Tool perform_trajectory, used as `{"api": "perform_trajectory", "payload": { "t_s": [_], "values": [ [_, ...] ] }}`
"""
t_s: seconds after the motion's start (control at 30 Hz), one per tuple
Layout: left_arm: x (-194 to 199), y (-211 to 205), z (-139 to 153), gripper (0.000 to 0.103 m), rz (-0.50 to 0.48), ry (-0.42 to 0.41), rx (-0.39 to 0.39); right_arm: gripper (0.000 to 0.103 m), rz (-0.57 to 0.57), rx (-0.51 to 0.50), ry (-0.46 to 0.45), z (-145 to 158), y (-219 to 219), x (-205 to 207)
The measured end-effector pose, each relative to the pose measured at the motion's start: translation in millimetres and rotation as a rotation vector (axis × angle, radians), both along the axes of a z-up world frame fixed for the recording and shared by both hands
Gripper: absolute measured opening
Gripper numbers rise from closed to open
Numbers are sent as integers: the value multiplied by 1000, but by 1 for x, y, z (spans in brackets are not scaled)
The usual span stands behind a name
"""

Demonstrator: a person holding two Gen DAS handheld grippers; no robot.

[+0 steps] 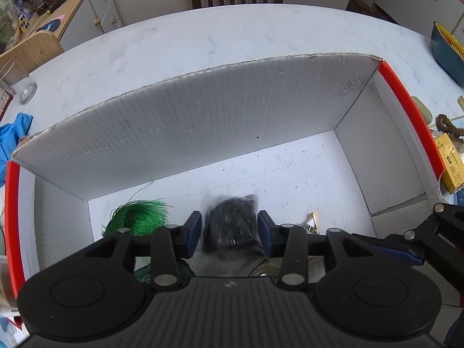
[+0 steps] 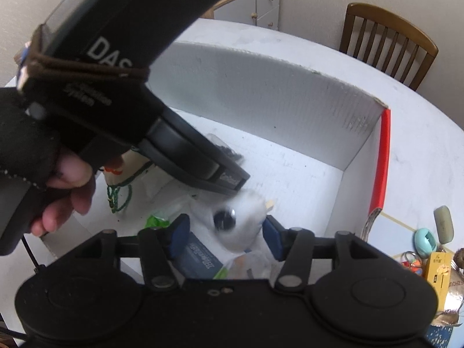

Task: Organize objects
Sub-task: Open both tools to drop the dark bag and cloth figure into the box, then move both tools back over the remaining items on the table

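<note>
Your white worktop (image 1: 162,46) carries a large white cardboard box (image 1: 203,121) with red-edged side walls, and both of your tools point down into it. On the box floor at the left lies a green thread bundle (image 1: 139,216). Your left hand-held gripper (image 1: 229,226) has its blue pads on either side of a blurred dark bundle (image 1: 232,220), with narrow gaps showing at each side, so the jaws stand slightly spread rather than pinching. Your right hand-held gripper (image 2: 226,233) is spread wider around a blurred white fluffy object (image 2: 240,217) with a dark round spot; its pads sit apart from it.
</note>
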State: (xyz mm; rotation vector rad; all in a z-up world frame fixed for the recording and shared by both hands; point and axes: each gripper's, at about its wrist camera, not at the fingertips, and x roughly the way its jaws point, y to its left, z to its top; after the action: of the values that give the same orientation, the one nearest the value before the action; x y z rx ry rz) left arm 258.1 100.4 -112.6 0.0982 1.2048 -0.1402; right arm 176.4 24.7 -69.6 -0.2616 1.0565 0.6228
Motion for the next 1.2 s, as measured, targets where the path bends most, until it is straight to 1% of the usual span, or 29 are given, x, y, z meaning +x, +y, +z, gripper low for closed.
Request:
{"api": "perform_trajectory", "payload": {
  "t_s": [0.13, 0.17, 0.27, 0.33, 0.57, 0.7, 0.8, 0.97, 1.1, 1.2],
  "values": [
    [-6, 1, 8, 57, 8, -27, -26, 58, -1, 19, -14, 5, -5, -5],
    [-7, 1, 11, 58, 10, -35, -29, 58, -3, 25, -16, 7, -6, -6],
    [-10, 1, 19, 58, 14, -54, -37, 60, -2, 41, -26, 15, -15, -1],
    [-13, 1, 25, 58, 18, -70, -38, 63, -9, 46, -40, 20, -18, -4],
    [-28, -2, 49, 58, 28, -123, -49, 68, -36, 99, -64, 41, -38, -12],
    [-39, -5, 63, 58, 32, -158, -48, 72, -48, 132, -87, 54, -52, -19],
    [-49, -9, 74, 58, 30, -183, -47, 78, -56, 152, -105, 60, -61, -27],
    [-67, -17, 90, 58, 22, -218, -59, 81, -62, 190, -121, 74, -80, -39],
    [-81, -26, 102, 64, 16, -251, -52, 83, -54, 219, -139, 86, -96, -47],
    [-92, -34, 112, 64, 6, -272, -59, 86, -39, 246, -157, 93, -113, -54]
  ]
}}
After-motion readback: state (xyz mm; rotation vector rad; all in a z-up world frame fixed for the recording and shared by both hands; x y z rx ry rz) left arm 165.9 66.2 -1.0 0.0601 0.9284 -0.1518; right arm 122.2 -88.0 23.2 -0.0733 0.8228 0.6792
